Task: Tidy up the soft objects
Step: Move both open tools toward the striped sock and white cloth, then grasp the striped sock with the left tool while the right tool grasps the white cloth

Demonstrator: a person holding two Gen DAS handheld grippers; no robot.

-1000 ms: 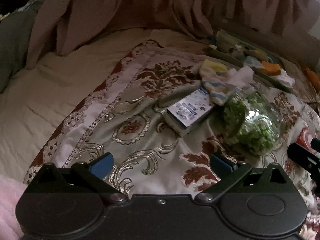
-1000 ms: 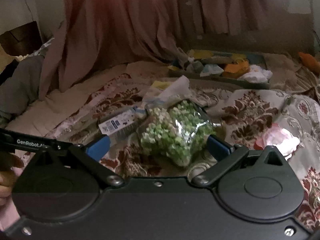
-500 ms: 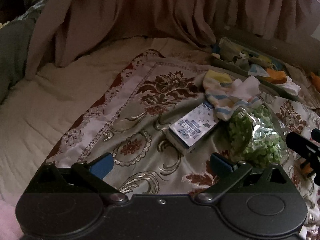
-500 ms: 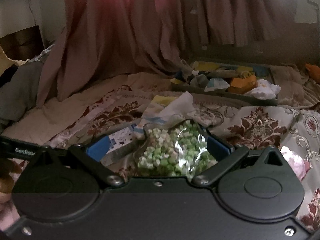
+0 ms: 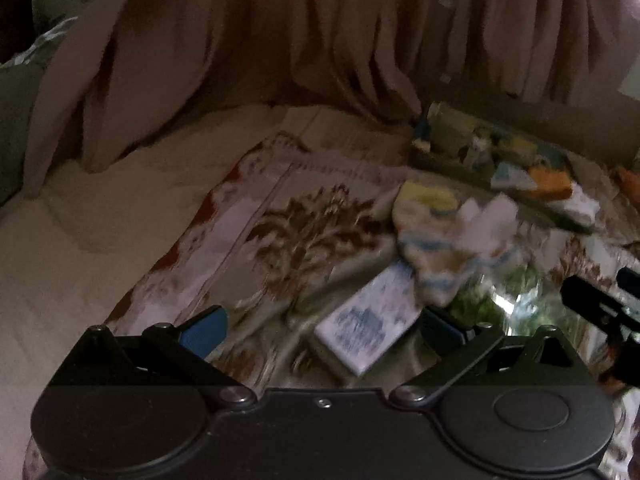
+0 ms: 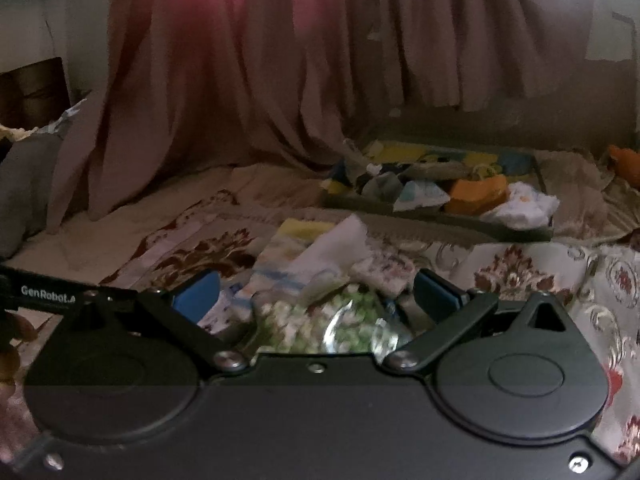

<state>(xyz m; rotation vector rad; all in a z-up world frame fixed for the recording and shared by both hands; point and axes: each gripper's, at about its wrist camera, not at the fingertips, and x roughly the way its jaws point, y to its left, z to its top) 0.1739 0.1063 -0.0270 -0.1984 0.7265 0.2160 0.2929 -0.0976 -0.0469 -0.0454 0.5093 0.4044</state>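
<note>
Fingers of the right gripper (image 6: 316, 294) stand spread wide, two blue pads, and between them lies one clear bag of green and white pieces (image 6: 332, 324), close against the gripper body; whether the pads touch it cannot be told. Just beyond those fingers lies one striped cloth (image 6: 308, 256) with a yellow patch, and past it, well apart, one dark tray (image 6: 436, 222) holding a heap of small soft things, among them one orange piece (image 6: 478, 188) and one white one (image 6: 524, 204).

The left gripper (image 5: 320, 324) is also spread, gripping nothing. Between its two blue pads, nearer the right-hand one, lies one white packet with blue print (image 5: 368, 320), flat on the patterned bedspread (image 5: 304, 224). Beyond the right-hand pad the striped cloth (image 5: 436, 220) overlaps the packet's far end, and the bag (image 5: 504, 300) shows blurred beside it. A black part of the right gripper (image 5: 600, 308) enters at that edge. Pinkish curtains (image 6: 248, 80) hang behind the bed.
</note>
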